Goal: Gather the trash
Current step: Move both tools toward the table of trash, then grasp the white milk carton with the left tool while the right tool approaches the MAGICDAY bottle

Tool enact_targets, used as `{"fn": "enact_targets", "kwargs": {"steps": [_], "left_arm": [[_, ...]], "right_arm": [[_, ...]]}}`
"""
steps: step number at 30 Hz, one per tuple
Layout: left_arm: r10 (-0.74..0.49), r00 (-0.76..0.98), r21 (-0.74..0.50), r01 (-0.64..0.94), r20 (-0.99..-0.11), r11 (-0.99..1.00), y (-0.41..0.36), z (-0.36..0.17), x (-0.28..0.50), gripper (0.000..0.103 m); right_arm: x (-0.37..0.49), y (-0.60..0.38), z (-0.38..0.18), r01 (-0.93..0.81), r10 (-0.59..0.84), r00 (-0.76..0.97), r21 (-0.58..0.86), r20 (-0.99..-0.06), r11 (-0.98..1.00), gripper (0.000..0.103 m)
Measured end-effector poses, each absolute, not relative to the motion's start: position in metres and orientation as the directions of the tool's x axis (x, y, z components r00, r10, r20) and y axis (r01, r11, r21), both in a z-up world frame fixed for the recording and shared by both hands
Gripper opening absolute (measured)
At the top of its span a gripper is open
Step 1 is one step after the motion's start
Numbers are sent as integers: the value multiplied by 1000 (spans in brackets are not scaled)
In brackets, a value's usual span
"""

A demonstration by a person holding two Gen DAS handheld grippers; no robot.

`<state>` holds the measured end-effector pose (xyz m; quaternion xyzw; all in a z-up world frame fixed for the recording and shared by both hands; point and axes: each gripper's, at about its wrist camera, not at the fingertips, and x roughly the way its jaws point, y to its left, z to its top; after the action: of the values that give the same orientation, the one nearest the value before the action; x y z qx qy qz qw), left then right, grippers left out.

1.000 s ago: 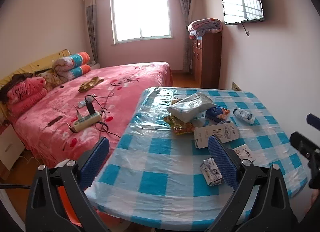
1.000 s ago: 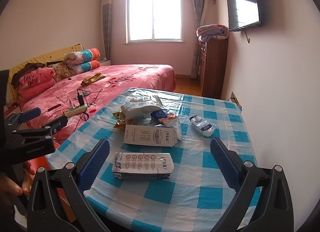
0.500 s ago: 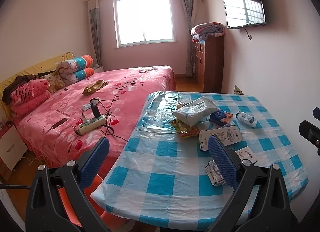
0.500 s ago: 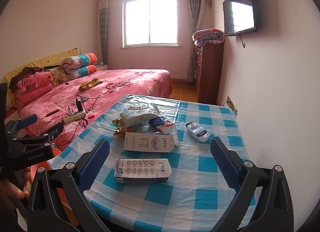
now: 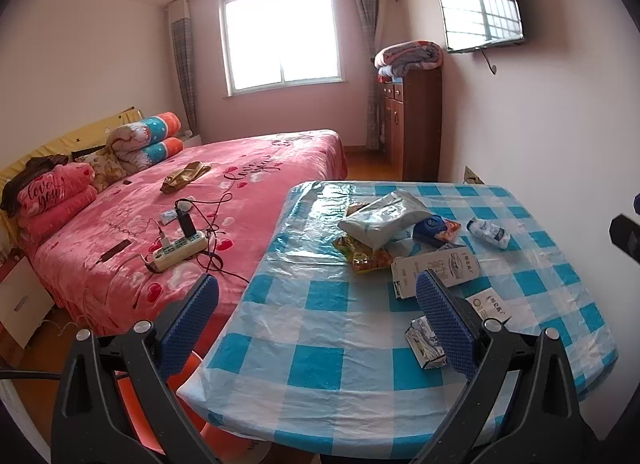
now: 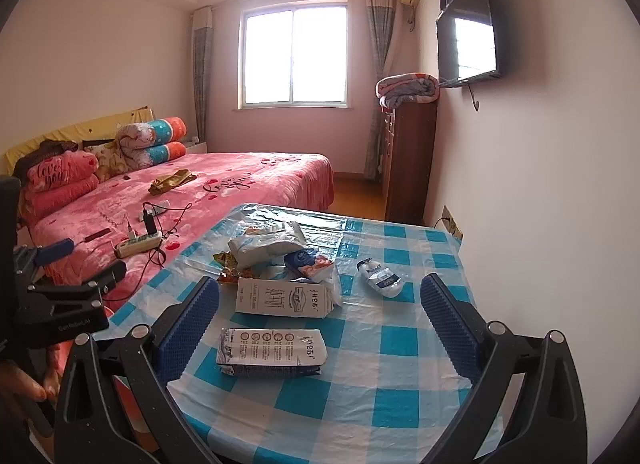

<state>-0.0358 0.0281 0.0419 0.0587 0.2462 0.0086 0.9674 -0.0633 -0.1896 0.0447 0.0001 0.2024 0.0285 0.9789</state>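
Both tongs gape wide, nothing in either. The right gripper (image 6: 320,328) hovers over the near edge of the checked table (image 6: 404,408), and the flattened milk carton (image 6: 272,351) lies flat right between its blue pads. Beyond it lies a second carton (image 6: 282,297), then a heap of wrappers (image 6: 272,248); a small bottle (image 6: 381,277) lies apart to the right. The left gripper (image 5: 318,318) hangs off the table's left corner; its right pad covers most of that near carton (image 5: 425,342). Wrapper print is too small to read.
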Motion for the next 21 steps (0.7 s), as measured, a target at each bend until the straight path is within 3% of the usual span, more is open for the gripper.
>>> {"fn": "enact_targets", "kwargs": {"steps": [21], "left_arm": [[-44, 845, 150, 146, -533, 978, 10, 9, -11, 100]], "right_arm": [[-22, -218, -5, -58, 106, 826, 103, -553, 993, 99]]}}
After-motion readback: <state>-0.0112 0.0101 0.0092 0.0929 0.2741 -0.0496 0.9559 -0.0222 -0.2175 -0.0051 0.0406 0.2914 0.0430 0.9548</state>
